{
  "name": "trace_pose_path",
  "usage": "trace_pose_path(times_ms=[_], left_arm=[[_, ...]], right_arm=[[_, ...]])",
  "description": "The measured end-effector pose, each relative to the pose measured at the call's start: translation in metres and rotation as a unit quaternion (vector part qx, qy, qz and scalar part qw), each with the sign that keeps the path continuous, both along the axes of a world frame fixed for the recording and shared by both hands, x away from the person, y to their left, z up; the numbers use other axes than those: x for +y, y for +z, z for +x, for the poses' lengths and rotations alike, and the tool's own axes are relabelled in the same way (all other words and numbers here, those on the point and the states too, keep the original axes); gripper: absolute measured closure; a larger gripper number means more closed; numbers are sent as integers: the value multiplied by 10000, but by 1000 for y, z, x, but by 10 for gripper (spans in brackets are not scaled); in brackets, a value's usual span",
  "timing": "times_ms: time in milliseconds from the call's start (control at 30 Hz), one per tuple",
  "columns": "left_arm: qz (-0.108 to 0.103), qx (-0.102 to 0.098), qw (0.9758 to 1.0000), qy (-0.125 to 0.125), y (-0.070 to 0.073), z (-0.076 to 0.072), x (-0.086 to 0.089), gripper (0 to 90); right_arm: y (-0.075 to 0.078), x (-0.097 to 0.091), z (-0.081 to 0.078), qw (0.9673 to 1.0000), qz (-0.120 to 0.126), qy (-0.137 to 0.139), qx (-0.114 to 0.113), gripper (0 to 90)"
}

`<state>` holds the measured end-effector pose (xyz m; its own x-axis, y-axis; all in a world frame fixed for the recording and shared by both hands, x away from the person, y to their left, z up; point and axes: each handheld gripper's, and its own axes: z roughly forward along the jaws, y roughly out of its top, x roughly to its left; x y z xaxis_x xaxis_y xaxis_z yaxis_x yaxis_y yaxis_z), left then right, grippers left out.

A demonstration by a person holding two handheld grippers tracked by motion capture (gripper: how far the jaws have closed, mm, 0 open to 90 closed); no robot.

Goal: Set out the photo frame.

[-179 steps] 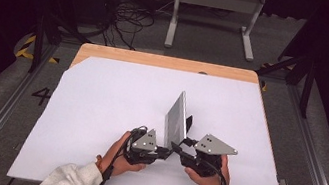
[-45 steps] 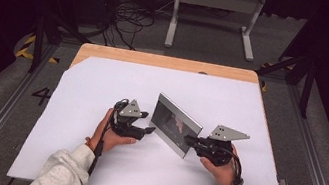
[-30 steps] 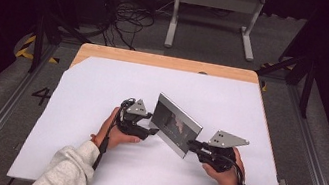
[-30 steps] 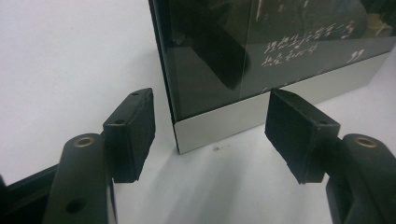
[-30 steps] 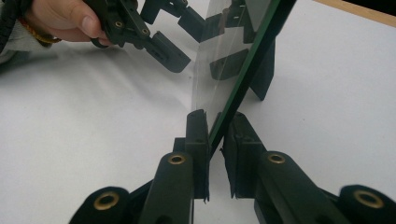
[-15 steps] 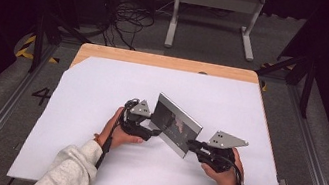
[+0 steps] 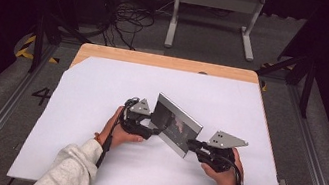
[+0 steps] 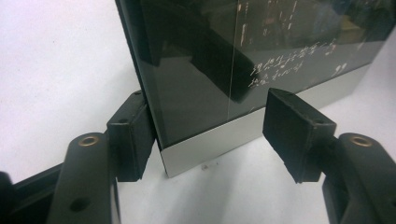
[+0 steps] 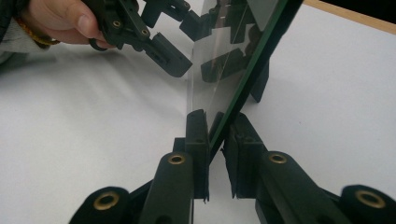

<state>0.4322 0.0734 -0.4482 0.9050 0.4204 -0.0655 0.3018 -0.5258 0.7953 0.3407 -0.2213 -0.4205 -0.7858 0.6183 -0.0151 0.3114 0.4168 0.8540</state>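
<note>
While the desk w/ white cover carries everything, the glass photo frame stands upright near its middle, between both tools. Right tool: jaws nearly together, clamped on frame's lower edge, one pad per face. Left tool: jaws approx. half open, just been closing; frame corner between them, left pad touching frame's back, right pad apart.

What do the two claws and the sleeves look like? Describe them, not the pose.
Both the left claw and the right claw are black, each topped by a grey three-cornered plate with a black cable trailing back. Their jaws carry flat black pads and brass-coloured rivets. The sleeves are light grey.
</note>
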Motion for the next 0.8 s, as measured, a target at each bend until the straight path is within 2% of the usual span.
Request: trace_pose_path(times_ms=[333,433,733,800], left_arm=[[250,21,9997,-55,5,-13,9,387],[328,-57,9994,-64,5,-20,11,387],[377,-70,9992,-86,5,-30,17,397],[317,-100,9994,-78,6,-28,18,401]], right_arm=[[0,1,1,10000,20,-61,-5,798],[0,2,2,10000,9,-74,-14,793],[0,3,3,10000,-1,-85,-29,781],[-1,3,3,9999,-8,-98,-43,778]])
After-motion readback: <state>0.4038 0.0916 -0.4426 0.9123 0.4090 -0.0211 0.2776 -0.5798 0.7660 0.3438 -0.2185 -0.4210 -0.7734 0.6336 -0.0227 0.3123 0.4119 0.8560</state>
